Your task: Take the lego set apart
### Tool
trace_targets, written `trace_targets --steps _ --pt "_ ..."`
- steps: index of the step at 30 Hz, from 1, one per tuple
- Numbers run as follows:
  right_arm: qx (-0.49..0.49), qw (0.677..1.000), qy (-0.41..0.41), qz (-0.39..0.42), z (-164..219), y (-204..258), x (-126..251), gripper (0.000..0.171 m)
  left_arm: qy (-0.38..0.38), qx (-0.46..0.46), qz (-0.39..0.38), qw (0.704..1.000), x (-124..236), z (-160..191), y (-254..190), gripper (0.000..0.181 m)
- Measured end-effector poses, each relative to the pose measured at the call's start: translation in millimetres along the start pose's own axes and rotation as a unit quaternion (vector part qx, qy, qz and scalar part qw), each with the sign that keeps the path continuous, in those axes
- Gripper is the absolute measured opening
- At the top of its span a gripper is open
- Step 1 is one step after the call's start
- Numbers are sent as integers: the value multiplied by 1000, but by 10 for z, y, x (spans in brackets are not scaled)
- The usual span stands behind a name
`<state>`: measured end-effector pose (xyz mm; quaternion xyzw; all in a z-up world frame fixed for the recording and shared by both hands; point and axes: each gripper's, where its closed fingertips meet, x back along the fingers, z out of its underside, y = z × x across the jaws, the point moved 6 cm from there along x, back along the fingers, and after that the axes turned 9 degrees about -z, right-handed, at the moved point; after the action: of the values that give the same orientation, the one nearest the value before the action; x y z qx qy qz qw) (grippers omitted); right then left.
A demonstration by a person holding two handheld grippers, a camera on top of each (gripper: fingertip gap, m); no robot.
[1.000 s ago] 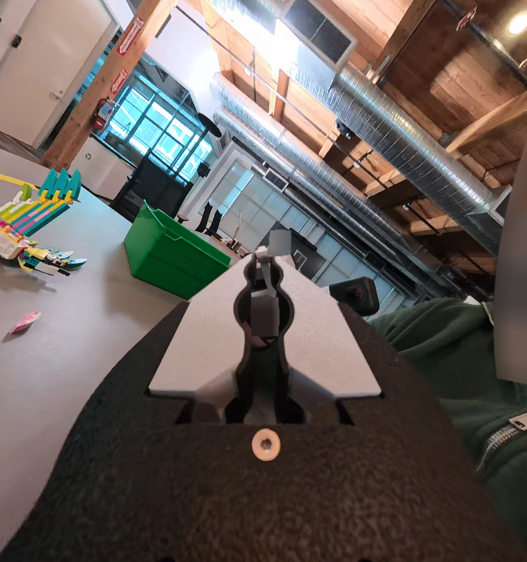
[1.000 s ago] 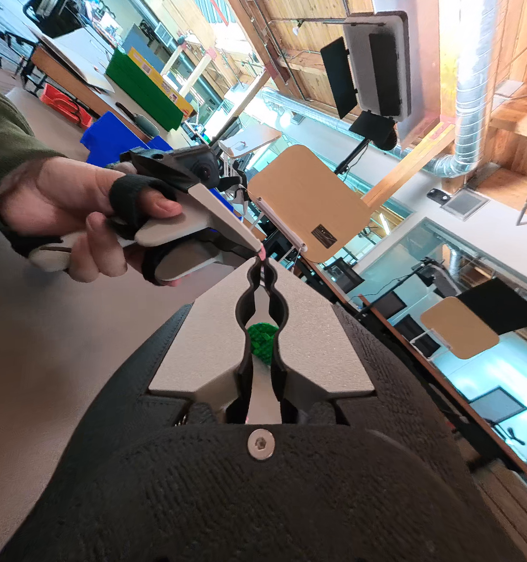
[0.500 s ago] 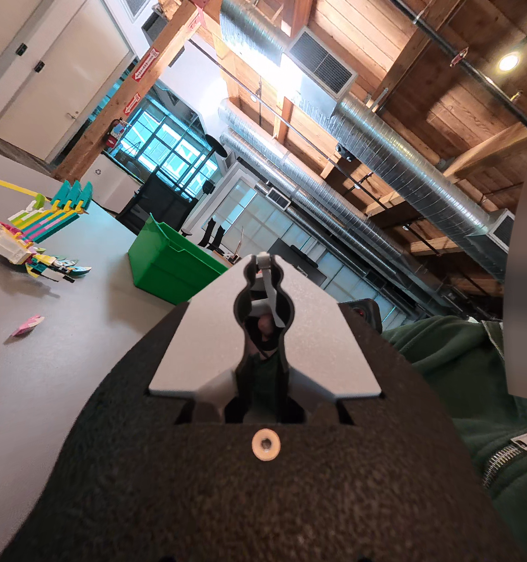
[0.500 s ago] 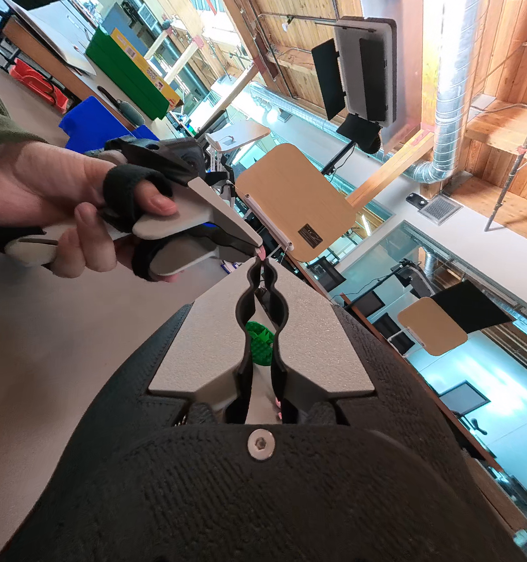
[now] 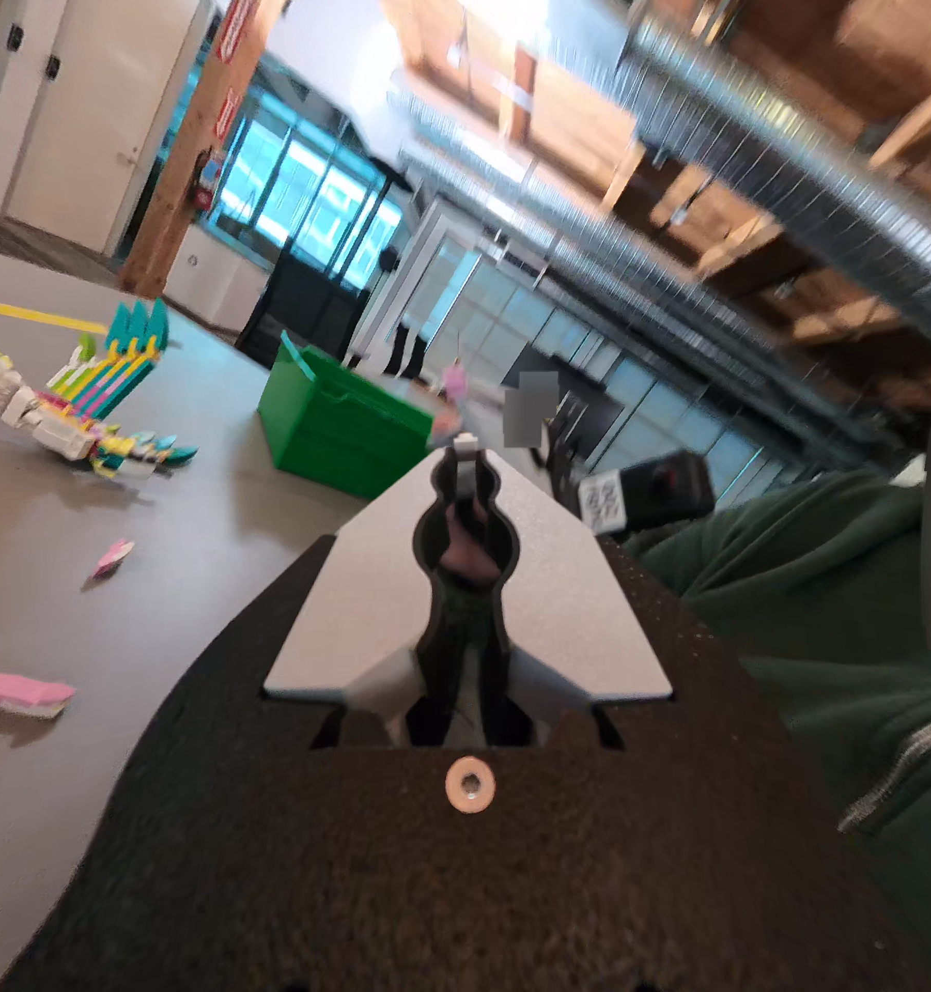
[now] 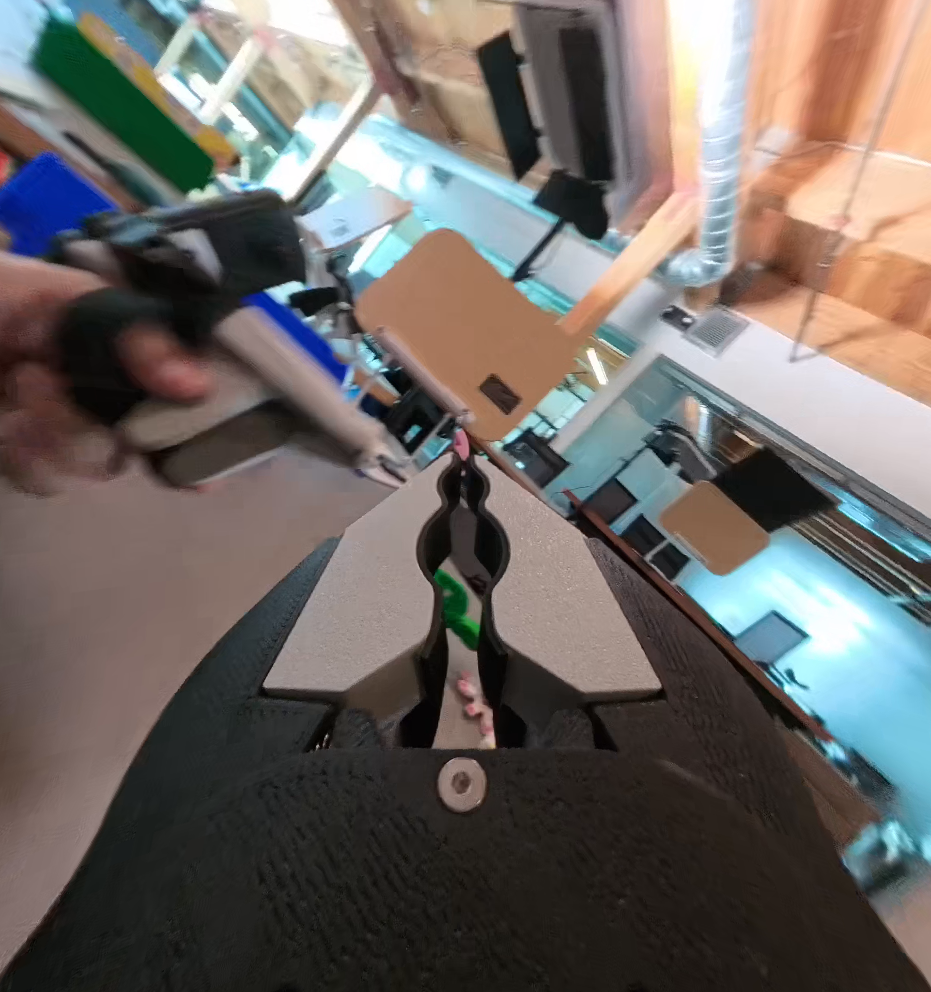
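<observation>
The colourful lego set [image 5: 77,408], teal, yellow, pink and white, lies on the grey table [image 5: 184,617] at the far left. My left gripper [image 5: 464,456] is shut, with a small white piece [image 5: 464,443] pinched at its tips. It also shows in the right wrist view [image 6: 380,466], held by a hand. My right gripper [image 6: 460,464] is shut on a small pink piece [image 6: 459,444]. The two grippers' tips are close together but apart, above the table. Both views are blurred by motion.
A green bin [image 5: 340,429] stands on the table beyond the left gripper. It also shows through the right gripper's gap [image 6: 455,601]. Loose pink pieces [image 5: 112,555] [image 5: 20,692] lie on the table. A person's green sleeve [image 5: 774,590] fills the right.
The grippers' tips, together before, have pulled a little apart, the pink piece staying with the right. Both views have swung and blurred, and more of the table shows in the left view.
</observation>
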<state>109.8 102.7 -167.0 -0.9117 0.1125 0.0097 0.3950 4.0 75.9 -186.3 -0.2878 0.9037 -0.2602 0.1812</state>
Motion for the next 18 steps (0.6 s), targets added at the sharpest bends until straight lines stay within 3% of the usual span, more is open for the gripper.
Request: trace_targets --steps 1,3,6,10,12,15,18 --pt "-26 999 2 47 33 -188 63 0 22 -15 -14 1000 10 76 17 5" --pt "-86 994 -15 70 71 -460 184 0 33 6 -23 999 40 197 65 5" --pt "-100 995 -1 22 183 -351 114 0 52 4 -40 998 72 207 138 5" --pt "-126 990 6 -56 219 -155 -82 0 74 -144 -157 974 398 -266 57 6" --pt "-164 980 -13 -112 100 -68 -388 0 57 -229 -271 933 780 -693 64 6" --pt "-164 971 -14 -173 -131 -13 -1218 0 35 -315 -471 823 1528 -1319 153 6" --pt "-187 961 -19 -201 -320 64 -2197 0 74 -319 -618 714 2198 -1674 385 6"
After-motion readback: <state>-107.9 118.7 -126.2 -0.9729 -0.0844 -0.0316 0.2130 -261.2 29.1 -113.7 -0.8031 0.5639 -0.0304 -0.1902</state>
